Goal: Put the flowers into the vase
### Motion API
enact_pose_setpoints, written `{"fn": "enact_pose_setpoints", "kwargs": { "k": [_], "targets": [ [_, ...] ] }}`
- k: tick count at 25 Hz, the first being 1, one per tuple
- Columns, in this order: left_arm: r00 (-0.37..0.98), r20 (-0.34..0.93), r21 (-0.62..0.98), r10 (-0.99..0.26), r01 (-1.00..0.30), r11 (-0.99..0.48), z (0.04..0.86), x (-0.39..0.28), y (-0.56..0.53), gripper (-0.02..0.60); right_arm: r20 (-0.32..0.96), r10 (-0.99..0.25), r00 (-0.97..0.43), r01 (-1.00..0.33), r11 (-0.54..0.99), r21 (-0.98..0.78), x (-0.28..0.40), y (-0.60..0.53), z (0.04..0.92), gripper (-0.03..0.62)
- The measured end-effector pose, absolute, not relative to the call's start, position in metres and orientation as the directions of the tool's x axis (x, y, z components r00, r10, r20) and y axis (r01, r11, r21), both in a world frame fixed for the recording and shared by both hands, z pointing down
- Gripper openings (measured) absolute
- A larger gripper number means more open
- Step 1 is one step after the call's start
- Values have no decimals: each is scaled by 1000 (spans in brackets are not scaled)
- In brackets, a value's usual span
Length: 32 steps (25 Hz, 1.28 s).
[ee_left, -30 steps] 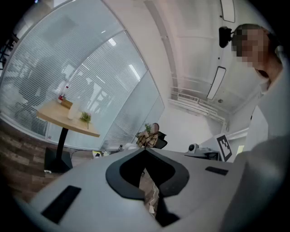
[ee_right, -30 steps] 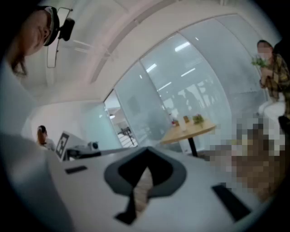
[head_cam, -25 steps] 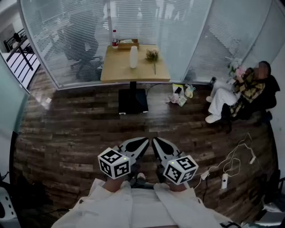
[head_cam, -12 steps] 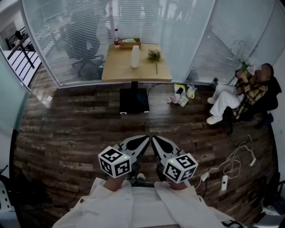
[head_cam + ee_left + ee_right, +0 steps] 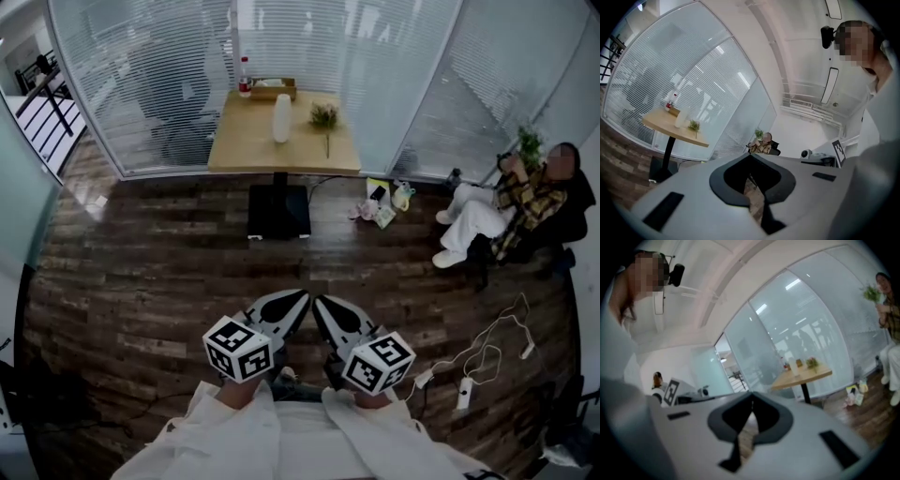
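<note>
A tall white vase [image 5: 281, 118] stands on the wooden table [image 5: 246, 150] far ahead by the glass wall. A small bunch of flowers [image 5: 324, 116] lies on the table just right of it, its stem pointing toward me. My left gripper [image 5: 304, 296] and right gripper [image 5: 317, 301] hang side by side at the bottom of the head view, far from the table. Both are shut with nothing between the jaws. The left gripper view shows the vase [image 5: 681, 118] and flowers [image 5: 694, 125] small at the left. In the right gripper view the vase [image 5: 793, 367] and flowers [image 5: 812, 363] sit at the right.
A red-capped bottle [image 5: 243, 79] and a low box [image 5: 272, 90] stand at the table's back edge. A person [image 5: 506, 206] sits at the right holding greenery. Bags [image 5: 382, 202] lie by the wall. Cables and a power strip [image 5: 464, 389] trail on the wooden floor to my right.
Both grippers have stayed shut and sit slightly lower in the head view. The seated person has shifted the bunch in their hands up and to the right.
</note>
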<state>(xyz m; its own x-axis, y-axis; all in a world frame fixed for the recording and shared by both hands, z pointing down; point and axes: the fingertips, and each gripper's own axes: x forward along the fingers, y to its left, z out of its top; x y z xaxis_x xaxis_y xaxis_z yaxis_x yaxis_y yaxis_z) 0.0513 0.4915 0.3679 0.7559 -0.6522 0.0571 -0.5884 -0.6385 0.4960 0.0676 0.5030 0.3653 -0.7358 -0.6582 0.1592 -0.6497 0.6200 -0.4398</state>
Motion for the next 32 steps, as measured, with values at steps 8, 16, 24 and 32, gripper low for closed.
{"fn": "enact_pose_setpoints", "kwargs": {
  "k": [8,16,24,32],
  "targets": [
    [764,83,527,-639,-578,-623,387,62,460,9,207,-666,-717,-673,582,-457,77,465,386,14],
    [766,35,484,-642,-575,-660,370,49,362,9,176,-711,-681,-706,573,-416,76,371,375,14],
    [782,-19,451,-623,-549,-704,342,21,239,9,94,-747,-658,-717,583,-383,57,249,337,14],
    [821,-3,444,-571,-511,-736,350,16,156,9,104,-798,-593,-759,512,-402,55,166,345,14]
  ]
}}
